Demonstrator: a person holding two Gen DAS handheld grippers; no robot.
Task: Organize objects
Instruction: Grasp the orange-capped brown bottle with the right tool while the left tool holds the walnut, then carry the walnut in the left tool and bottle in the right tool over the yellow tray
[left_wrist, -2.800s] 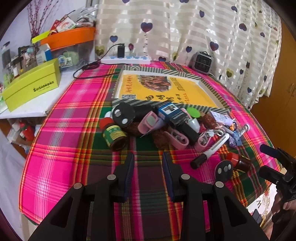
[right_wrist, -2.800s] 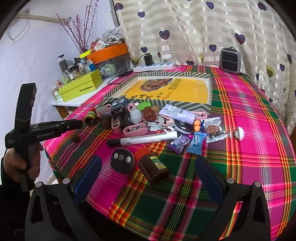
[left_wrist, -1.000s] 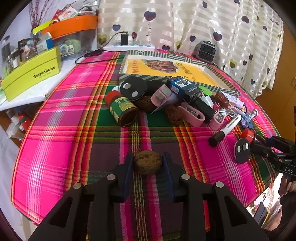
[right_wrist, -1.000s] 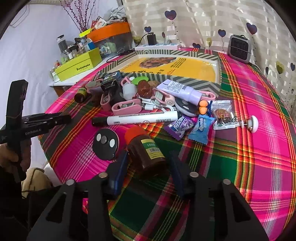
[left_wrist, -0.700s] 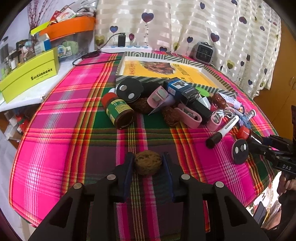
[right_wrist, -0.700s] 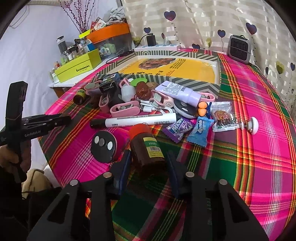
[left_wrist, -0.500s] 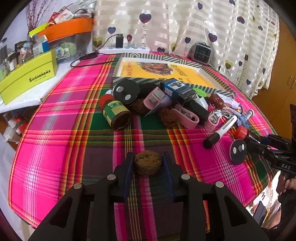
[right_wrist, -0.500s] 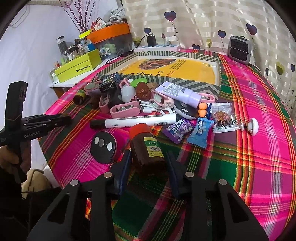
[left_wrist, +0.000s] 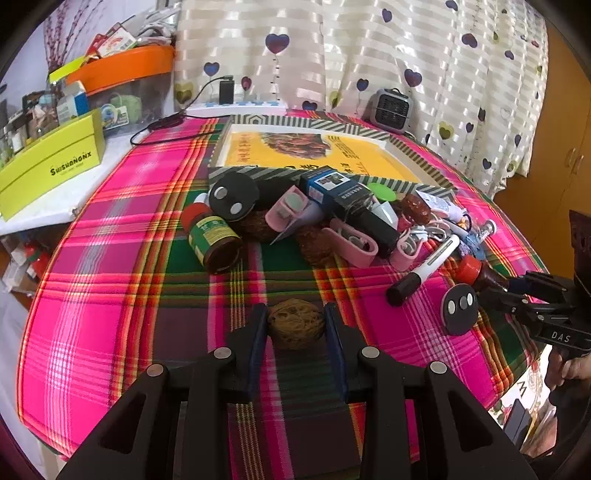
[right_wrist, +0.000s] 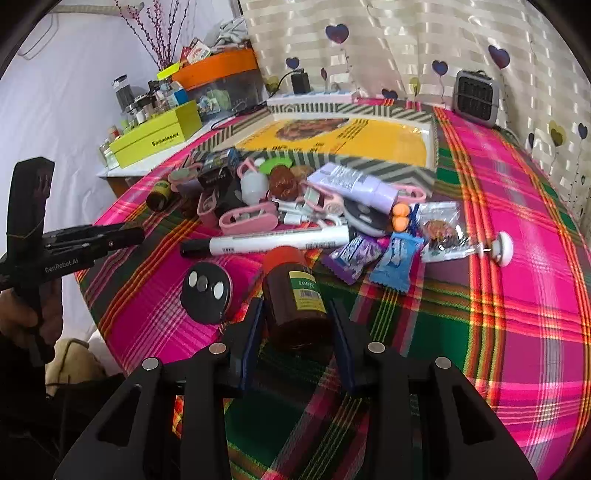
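Left gripper (left_wrist: 295, 328) is clamped on a walnut (left_wrist: 295, 328), both pads touching its sides, nut just above the plaid tablecloth (left_wrist: 110, 295). Right gripper (right_wrist: 297, 321) has a brown jar (right_wrist: 295, 299) with an orange-red cap lying between its jaws; jaws have just been closing and both pads now press the jar's body, cap pointing away from the gripper. Just left of the right jaws: black disc (right_wrist: 206, 291) with three metal studs, flat on the cloth. Just beyond the jar's cap: white marker (right_wrist: 269, 242), lying crosswise. Right of the cap: purple candy wrapper (right_wrist: 351, 258) and blue candy wrapper (right_wrist: 397, 262), side by side. Ahead of the left jaws, well apart: second jar (left_wrist: 212, 240) with a green label on its side, next to the clutter pile. Beyond the pile: striped tray (right_wrist: 321, 110) with a yellow liner. Person's hand (right_wrist: 22, 310) holds the left gripper's handle.
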